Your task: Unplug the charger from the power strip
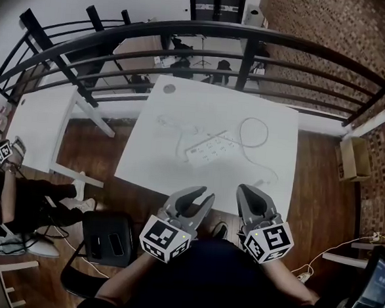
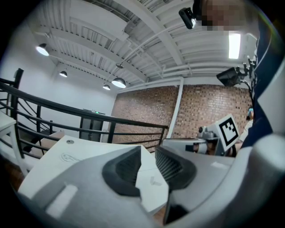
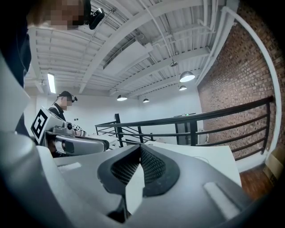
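A white power strip (image 1: 211,149) lies slantwise in the middle of the white table (image 1: 182,110). A thin white cable runs from its left end to a small coil (image 1: 165,122); the charger itself is too small to make out. A thicker cord loop (image 1: 253,131) trails to a plug (image 1: 263,183) near the front edge. Both grippers hover at the table's near edge, well short of the strip. My left gripper (image 1: 204,197) (image 2: 148,149) is all but shut, a sliver between its tips, with nothing in it. My right gripper (image 1: 244,188) (image 3: 140,147) is shut and empty.
A black railing (image 1: 201,32) curves behind the table, with a brick wall (image 1: 333,28) beyond it. A second white table (image 1: 40,123) stands at the left. A black chair (image 1: 104,239) sits by my left side. A seated person (image 1: 5,196) is at far left, a cardboard box (image 1: 353,158) at right.
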### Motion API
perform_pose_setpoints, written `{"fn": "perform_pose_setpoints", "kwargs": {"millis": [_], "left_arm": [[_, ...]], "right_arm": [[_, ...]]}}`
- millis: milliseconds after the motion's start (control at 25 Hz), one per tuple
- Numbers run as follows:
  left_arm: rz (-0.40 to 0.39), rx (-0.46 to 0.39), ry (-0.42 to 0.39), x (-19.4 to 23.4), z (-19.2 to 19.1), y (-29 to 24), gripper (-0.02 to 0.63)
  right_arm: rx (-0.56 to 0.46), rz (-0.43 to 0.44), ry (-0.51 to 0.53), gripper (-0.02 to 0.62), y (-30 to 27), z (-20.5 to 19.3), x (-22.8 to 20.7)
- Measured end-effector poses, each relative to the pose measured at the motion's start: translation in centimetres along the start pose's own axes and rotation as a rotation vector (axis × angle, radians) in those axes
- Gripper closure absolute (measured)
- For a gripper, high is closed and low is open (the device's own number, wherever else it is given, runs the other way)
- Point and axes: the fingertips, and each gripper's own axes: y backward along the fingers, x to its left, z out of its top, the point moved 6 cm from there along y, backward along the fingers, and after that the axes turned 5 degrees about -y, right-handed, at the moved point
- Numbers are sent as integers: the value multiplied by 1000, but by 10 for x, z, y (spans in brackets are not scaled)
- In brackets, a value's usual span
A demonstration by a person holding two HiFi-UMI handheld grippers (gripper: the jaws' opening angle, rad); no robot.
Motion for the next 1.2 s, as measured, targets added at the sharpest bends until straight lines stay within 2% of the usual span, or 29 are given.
{"fn": "perform_pose_setpoints", "kwargs": {"millis": [1200], "left_arm": [[-6, 20, 4, 0, -1, 4, 511]], "right_arm": [[17, -10, -1, 584, 5, -2, 3]]}}
